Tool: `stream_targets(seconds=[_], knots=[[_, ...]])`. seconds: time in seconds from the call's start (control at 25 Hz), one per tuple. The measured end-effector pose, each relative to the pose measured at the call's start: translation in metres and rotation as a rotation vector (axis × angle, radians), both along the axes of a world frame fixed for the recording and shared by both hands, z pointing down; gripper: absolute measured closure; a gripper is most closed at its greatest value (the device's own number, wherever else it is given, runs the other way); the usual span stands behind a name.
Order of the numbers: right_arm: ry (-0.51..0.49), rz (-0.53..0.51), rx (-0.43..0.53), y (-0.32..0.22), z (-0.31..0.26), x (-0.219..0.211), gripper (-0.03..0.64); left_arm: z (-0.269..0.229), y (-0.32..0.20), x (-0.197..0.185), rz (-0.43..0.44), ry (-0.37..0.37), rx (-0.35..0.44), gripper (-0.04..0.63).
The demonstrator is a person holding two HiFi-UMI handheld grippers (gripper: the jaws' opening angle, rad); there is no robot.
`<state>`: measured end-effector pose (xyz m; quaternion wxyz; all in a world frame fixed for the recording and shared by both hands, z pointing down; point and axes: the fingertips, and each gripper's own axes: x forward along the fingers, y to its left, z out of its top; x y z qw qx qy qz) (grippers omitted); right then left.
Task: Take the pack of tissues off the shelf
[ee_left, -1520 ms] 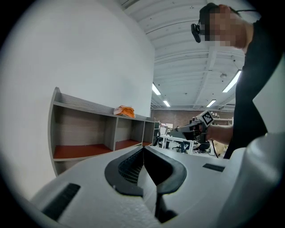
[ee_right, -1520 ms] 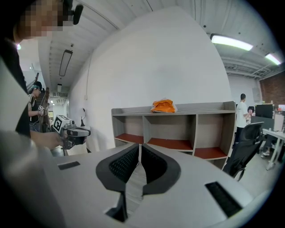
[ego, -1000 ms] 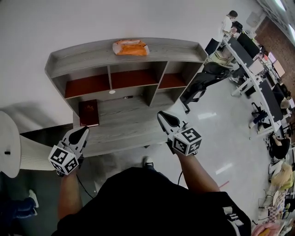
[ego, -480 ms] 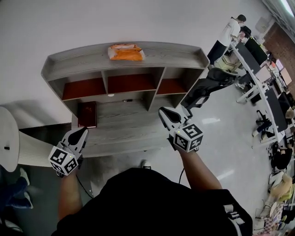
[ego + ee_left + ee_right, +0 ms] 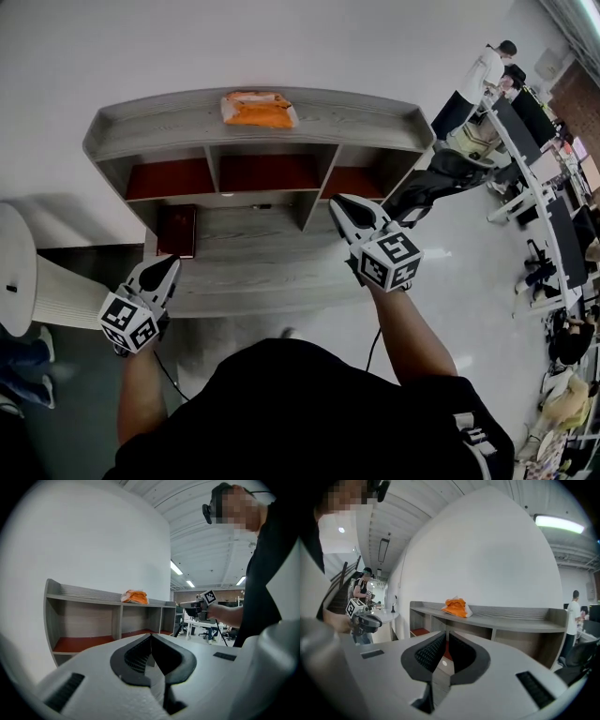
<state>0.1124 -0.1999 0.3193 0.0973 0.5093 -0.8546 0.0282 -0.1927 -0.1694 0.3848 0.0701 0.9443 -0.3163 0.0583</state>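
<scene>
An orange pack of tissues (image 5: 259,109) lies on the top board of a grey wooden shelf unit (image 5: 169,131) against the white wall. It also shows in the left gripper view (image 5: 135,596) and the right gripper view (image 5: 457,607). My right gripper (image 5: 345,212) is shut and empty, held in front of the shelf's right side, well below and right of the pack. My left gripper (image 5: 161,272) hangs low at the left, near the desk board's front edge, jaws together and holding nothing.
A dark red book (image 5: 177,231) lies on the lower board at the left. A round white table (image 5: 17,272) stands at the far left. Office chairs (image 5: 441,173), desks and people (image 5: 483,75) fill the right side.
My right gripper has risen and moved forward toward the shelf. The left gripper has stayed where it was. The head view has shifted slightly.
</scene>
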Motion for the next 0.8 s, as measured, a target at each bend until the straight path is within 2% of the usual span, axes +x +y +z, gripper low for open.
stream_targets(seconds=[0.36, 0.8], knots=[[0.045, -0.074, 0.074, -0.056, -0.023, -0.008, 0.571, -0.009, -0.011, 0.01, -0.043, 0.004, 0.018, 0.577], [0.155, -0.094, 0.088, -0.124, -0.041, -0.02, 0.514, -0.002, -0.02, 0.018, -0.099, 0.011, -0.001, 0.577]])
